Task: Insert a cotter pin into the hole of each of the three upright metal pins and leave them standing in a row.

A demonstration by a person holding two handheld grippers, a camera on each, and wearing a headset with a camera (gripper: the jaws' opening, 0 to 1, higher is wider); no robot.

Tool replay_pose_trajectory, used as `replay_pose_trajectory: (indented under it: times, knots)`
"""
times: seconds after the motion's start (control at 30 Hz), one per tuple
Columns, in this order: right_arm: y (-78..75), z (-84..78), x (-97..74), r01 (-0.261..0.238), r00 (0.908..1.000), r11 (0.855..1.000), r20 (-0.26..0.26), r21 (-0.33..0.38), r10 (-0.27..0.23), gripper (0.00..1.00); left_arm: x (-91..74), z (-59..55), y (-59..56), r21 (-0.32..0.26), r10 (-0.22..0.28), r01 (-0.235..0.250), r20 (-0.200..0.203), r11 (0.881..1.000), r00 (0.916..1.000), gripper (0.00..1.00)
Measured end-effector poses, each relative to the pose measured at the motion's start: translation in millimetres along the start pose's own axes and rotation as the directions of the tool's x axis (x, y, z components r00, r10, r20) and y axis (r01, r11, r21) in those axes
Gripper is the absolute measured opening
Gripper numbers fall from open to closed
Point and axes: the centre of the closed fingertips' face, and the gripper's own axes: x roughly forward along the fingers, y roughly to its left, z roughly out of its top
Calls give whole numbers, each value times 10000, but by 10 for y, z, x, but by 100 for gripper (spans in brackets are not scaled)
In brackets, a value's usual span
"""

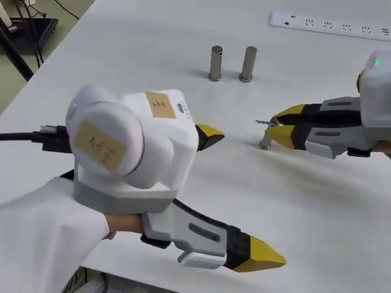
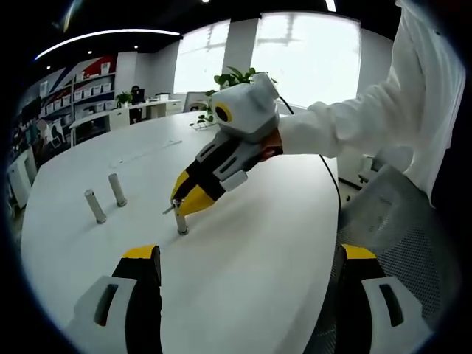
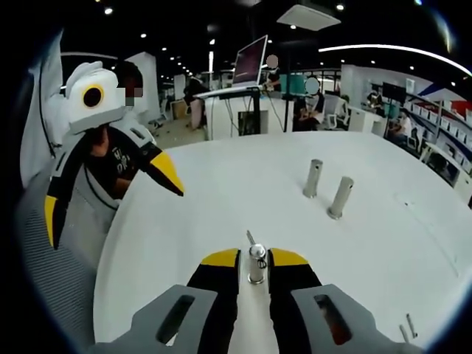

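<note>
Right gripper view: right gripper [image 3: 256,259] closed on a metal pin [image 3: 257,271]; left gripper [image 2: 248,254] spread wide, empty

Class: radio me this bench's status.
Left gripper open, hovering. Right gripper shut on near metal pin, cotter pin poking from its top. Two far metal pins upright, bare. Power strip well aside.

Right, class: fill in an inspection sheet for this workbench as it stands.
Surface: white table.
Job's things: first metal pin and second metal pin upright side by side; third metal pin between the right jaws, cotter pin jutting at its top.
Clutter: power strip; small thin pieces near the table edge, too small to name.
Grippers: left hand-held gripper open, empty; right hand-held gripper shut on the third metal pin.
Cables: black cable into the left hand-held gripper.
Surroundings: office desks, monitor, seated people.
</note>
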Motion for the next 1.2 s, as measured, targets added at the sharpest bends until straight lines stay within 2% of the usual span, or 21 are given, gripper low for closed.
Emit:
replay_pose_trajectory:
  times: [0.17,0.23,0.3,0.47,0.63,0.73,0.77,0.83,0.9,0.93,1.03,1.1,1.2]
  knots:
    - [4,6,-138,296,9995,9992,87,266,-298,12,-2,47,-9,-185,-37,41,177,9998,9998,99]
    - [33,29,-239,429,9989,9987,156,293,-434,16,-1,70,-21,-349,-116,129,391,9993,9992,99]
    - [44,50,-347,620,9974,9972,354,415,-635,18,-4,79,-28,-377,-106,123,438,9992,9990,99]
    - [112,67,-628,1010,9931,9929,536,621,-1044,20,-7,20,-53,-196,-52,56,219,9998,9997,99]
    - [235,14,-844,1160,9911,9892,555,896,-1212,32,-30,-20,-69,-164,5,-4,64,9999,10000,99]
    - [319,-88,-934,1290,9901,9842,389,1216,-1346,38,-73,-12,-61,-265,65,-61,127,9996,9999,99]
    - [293,-133,-965,1331,9899,9822,304,1326,-1383,41,-90,-12,-54,-279,102,-98,131,9996,9999,99]
    - [335,-191,-1005,1370,9896,9783,228,1553,-1422,45,-117,-26,-33,-275,198,-196,76,9994,9998,99]
    - [328,-251,-1044,1713,9839,9658,162,1944,-1778,53,-145,-74,0,-297,331,-335,-134,9990,9994,99]
    - [328,-276,-1056,1776,9829,9633,123,2012,-1837,60,-157,-95,17,-339,396,-403,-200,9986,9990,99]
    - [347,-318,-1113,2079,9766,9505,51,2307,-2149,71,-206,-152,49,-422,498,-514,-372,9978,9981,99]
    - [375,-317,-1141,2083,9761,9472,89,2437,-2170,74,-251,-167,78,-321,700,-713,-411,9969,9967,99]
    - [411,-322,-1193,2138,9743,9412,123,2617,-2247,75,-319,-150,110,-526,876,-886,-210,9947,9959,99]
